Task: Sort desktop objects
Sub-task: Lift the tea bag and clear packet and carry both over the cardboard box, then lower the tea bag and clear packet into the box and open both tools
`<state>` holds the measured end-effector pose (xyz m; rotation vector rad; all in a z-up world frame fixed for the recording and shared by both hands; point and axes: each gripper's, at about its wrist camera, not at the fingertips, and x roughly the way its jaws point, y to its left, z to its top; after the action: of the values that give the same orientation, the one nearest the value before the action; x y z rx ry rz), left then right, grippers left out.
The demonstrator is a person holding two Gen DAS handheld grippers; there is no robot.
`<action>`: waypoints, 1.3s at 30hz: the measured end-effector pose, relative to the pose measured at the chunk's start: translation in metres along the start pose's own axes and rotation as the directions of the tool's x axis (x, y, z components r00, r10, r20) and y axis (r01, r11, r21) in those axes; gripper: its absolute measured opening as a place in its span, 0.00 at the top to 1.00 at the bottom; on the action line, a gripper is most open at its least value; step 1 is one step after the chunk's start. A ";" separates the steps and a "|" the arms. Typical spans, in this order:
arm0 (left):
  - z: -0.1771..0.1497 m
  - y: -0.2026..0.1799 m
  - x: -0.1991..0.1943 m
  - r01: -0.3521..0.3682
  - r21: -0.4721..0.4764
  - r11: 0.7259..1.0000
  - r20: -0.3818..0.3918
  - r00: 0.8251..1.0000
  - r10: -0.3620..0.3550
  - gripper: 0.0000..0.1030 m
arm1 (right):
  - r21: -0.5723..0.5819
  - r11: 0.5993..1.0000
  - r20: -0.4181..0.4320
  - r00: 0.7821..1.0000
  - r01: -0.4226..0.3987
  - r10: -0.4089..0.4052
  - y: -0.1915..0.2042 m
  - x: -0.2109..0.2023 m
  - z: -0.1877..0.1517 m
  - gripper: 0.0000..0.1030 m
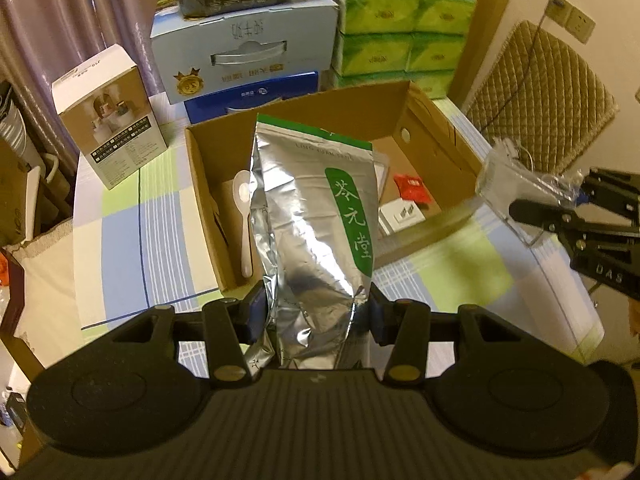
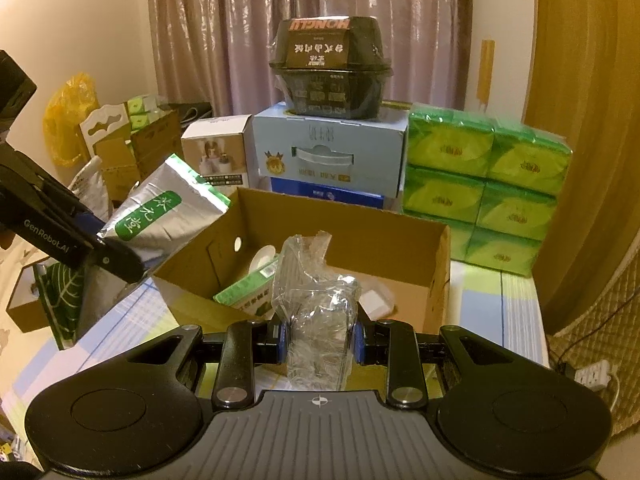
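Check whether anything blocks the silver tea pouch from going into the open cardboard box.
Nothing visible does. The left gripper holds the silver tea pouch in front of the cardboard box, whose top is open. Inside lie a white spoon and a red packet, with bare floor between them.

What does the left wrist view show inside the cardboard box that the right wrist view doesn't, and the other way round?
Only the left wrist view shows the red packet and the full white spoon lying in the cardboard box.

Only the right wrist view shows the green carton leaning in the box's near corner.

Both show the box itself, the silver tea bag held in the left gripper, and the clear plastic package held in the right gripper.
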<state>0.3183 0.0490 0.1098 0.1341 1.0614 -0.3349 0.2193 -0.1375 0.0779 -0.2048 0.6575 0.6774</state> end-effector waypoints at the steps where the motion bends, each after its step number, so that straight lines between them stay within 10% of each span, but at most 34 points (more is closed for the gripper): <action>1: 0.002 0.001 0.001 0.001 -0.002 1.000 -0.002 1.000 -0.001 0.58 | 0.000 1.000 -0.001 1.000 0.000 0.000 -0.001 0.001 0.001 0.74; 39: 0.068 0.034 0.072 -0.040 -0.022 0.999 -0.039 0.998 0.039 0.58 | 0.010 0.999 -0.044 0.998 0.035 -0.035 -0.041 0.076 0.032 0.74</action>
<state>0.4184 0.0477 0.0783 0.1413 1.0988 -0.2852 0.3060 -0.1174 0.0537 -0.2208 0.6977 0.6371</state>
